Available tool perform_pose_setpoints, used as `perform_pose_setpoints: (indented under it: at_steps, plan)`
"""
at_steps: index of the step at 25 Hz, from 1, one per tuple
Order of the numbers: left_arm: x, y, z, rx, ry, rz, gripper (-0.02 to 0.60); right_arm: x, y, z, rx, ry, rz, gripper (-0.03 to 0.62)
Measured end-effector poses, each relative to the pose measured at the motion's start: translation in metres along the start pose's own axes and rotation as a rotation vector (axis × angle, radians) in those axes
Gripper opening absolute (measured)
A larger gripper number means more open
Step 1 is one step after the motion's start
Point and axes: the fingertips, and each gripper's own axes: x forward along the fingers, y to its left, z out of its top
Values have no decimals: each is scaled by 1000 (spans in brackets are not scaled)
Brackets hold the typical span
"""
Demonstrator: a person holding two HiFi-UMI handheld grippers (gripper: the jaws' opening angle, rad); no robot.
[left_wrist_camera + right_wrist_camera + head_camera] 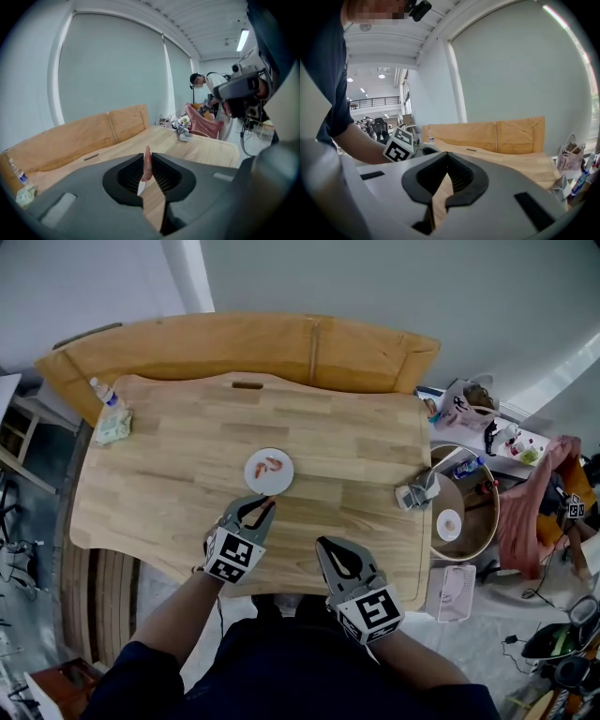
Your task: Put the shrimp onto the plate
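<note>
A small white plate [253, 475] sits mid-table on the wooden table [178, 474], with one pink shrimp [270, 465] lying on it. My left gripper [263, 507] hovers just in front of the plate's near rim, shut on another shrimp [258, 513]. In the left gripper view, that shrimp [147, 164] stands upright, pinched between the dark pads of the left gripper [146, 158]. My right gripper [322, 545] hangs over the table's near edge, right of the left one. Its jaws meet at the tips with nothing between them, as the right gripper view shows at the right gripper [444, 158].
A water bottle [107, 394] and a pale green cloth [114, 427] lie at the table's far left corner. A grey object [415, 493] rests at the right edge beside a round wooden tub [469, 545]. A brown panel [244, 348] runs along the far side.
</note>
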Motion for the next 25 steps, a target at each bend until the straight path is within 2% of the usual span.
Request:
perform_pose_setpoints:
  at_steps: [13, 21, 25]
  plan:
    - [101, 35, -97, 14, 263, -16, 60, -2, -33, -18, 26, 55, -13, 9]
    - [141, 49, -130, 26, 377, -38, 60, 14, -43, -27, 42, 66, 11, 9]
    - [156, 50, -140, 46, 425, -63, 60, 17, -52, -32, 46, 76, -4, 10]
